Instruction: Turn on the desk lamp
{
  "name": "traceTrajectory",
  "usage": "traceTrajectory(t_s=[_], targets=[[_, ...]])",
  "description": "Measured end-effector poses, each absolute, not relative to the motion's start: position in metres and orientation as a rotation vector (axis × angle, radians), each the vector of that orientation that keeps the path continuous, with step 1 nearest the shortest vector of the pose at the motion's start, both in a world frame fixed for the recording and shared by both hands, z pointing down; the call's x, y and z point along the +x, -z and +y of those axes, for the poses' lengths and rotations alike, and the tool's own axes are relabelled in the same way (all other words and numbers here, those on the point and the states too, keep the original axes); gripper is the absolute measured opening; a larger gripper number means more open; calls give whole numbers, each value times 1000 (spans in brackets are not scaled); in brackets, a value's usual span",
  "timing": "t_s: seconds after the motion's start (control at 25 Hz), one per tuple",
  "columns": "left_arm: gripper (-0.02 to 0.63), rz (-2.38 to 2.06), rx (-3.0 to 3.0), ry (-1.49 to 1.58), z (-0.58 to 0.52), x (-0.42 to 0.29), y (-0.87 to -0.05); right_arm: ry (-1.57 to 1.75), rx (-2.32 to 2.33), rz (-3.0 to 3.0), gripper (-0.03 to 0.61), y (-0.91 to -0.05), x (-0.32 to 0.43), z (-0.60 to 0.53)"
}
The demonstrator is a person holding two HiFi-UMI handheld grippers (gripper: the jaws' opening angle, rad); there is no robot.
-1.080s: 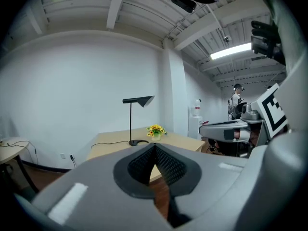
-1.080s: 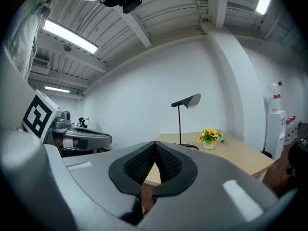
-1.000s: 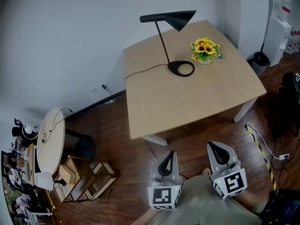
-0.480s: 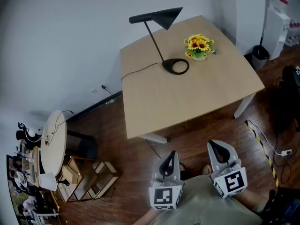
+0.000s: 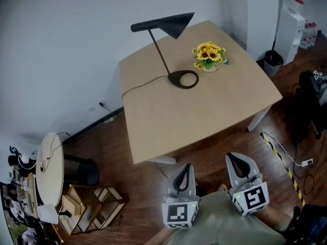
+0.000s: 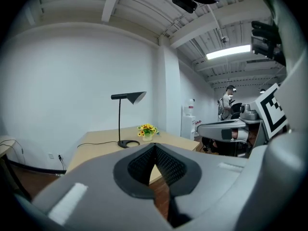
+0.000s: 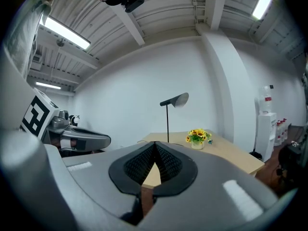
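Both grippers hang low over the wooden floor (image 5: 127,188) at the near side of the table, well apart from it. The left gripper (image 5: 185,168) has its jaws pressed together with nothing between them, and so does the right gripper (image 5: 234,160).

The desk lamp (image 5: 159,51) stands toward the far edge of the tabletop (image 5: 204,121). Its base (image 5: 176,78) is on the wood, and its black shade (image 5: 171,23) reaches out from a thin, leaning stem. No switch can be made out in any view, so the first risk is probing the wrong spot.

The lamp looks top-heavy. A push on the stem or shade rather than on a switch would likely slide or tip it. A pot of yellow flowers (image 5: 208,56) sits just beside the base, toward the far right corner, and a wide sweep from the right could knock it over. The cord (image 5: 145,83) trails to the left edge, where a gripper arriving low from that side could snag it.
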State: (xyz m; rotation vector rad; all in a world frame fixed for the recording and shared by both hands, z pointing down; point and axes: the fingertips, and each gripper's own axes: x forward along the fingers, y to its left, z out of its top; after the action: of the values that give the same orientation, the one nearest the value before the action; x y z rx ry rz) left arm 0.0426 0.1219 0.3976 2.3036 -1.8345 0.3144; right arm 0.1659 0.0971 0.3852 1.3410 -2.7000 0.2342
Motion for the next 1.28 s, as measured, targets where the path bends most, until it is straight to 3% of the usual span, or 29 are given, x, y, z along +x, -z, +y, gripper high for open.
traceTrajectory(t_s=[1.28], targets=[[-2, -1760, 2353, -88, 32, -121, -398, -138, 1376, -2571, 0, -374, 0, 13]])
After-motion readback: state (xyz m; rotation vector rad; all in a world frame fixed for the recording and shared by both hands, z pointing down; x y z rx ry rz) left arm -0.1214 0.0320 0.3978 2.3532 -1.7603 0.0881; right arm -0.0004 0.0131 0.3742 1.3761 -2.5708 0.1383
